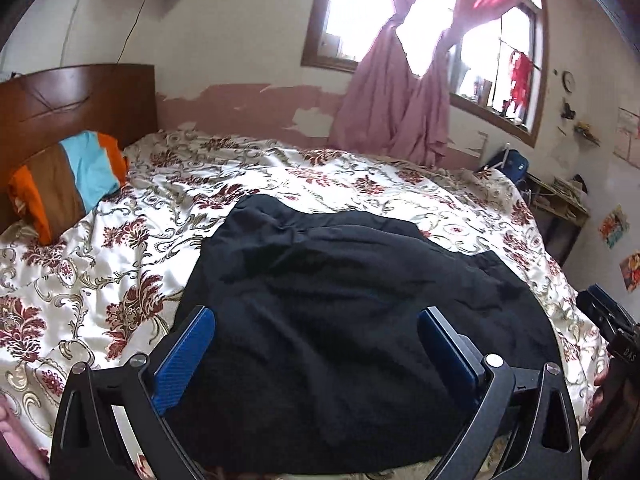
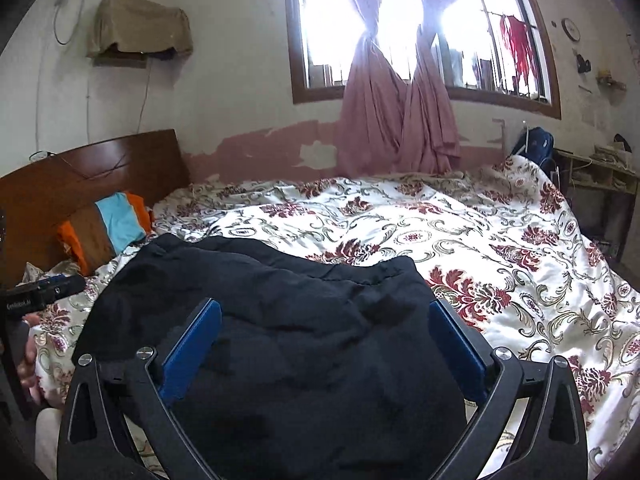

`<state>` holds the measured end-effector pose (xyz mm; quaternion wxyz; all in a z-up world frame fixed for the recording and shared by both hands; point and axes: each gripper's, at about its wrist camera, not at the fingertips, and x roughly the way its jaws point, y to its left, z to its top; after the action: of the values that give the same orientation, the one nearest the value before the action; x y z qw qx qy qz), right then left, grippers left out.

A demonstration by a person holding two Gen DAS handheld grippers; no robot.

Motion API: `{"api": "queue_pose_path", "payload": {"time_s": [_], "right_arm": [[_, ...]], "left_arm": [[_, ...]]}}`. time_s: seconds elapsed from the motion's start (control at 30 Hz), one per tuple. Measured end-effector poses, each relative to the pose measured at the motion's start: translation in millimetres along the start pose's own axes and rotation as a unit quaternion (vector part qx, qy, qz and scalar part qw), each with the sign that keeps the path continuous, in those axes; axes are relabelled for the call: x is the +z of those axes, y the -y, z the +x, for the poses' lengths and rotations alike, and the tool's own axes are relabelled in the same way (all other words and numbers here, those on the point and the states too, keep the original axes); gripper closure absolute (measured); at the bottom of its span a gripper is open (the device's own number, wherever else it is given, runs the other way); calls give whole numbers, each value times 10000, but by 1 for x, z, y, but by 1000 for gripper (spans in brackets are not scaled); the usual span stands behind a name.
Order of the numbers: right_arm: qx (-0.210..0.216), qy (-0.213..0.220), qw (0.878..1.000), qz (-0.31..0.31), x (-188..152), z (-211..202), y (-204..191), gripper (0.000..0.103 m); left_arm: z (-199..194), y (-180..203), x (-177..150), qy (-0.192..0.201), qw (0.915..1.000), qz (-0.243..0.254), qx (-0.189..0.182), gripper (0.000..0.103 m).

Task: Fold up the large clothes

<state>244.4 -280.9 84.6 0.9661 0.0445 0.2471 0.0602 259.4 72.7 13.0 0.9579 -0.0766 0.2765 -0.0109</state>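
Note:
A large black garment (image 1: 340, 300) lies folded in a rumpled heap on the flowered bedspread (image 1: 100, 272), near the bed's front edge. My left gripper (image 1: 316, 316) hovers above its near part, blue pads wide apart and nothing between them. In the right wrist view the same black garment (image 2: 280, 320) fills the lower middle. My right gripper (image 2: 324, 308) is open above it, touching no cloth. The other gripper shows at the right edge of the left wrist view and at the left edge of the right wrist view, held in a hand.
An orange, brown and blue striped pillow (image 1: 68, 184) leans on the wooden headboard (image 1: 76, 100) at the left. Pink curtains (image 1: 396, 112) hang at the window behind the bed. A cluttered shelf (image 1: 560, 200) stands past the bed's right side.

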Motion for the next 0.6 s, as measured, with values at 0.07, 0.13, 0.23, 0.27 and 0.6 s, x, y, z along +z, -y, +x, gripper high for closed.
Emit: {"api": "queue_pose_path", "payload": {"time_s": [0.07,0.13,0.23,0.27,0.6], "right_arm": [[13,85,10000,-24,-4,-12,-5,2],[15,184,9998,-88,-7,-25,-12,2],[4,337,9993,-143,-10,-42,-18,2],[13,400,9991,-163,-10,-49,-21,2],[222,634,9970,-385,-21,-96,-51,2]], "left_arm": [[-10,7,-5,47,10000,46,-48,1],[-21,14,-10,139,9999,100,-15,1],[-37,24,-20,296,9992,227,162,1],[-43,26,-24,349,9989,248,205,1],[-97,35,-47,771,9964,335,96,1]]}}
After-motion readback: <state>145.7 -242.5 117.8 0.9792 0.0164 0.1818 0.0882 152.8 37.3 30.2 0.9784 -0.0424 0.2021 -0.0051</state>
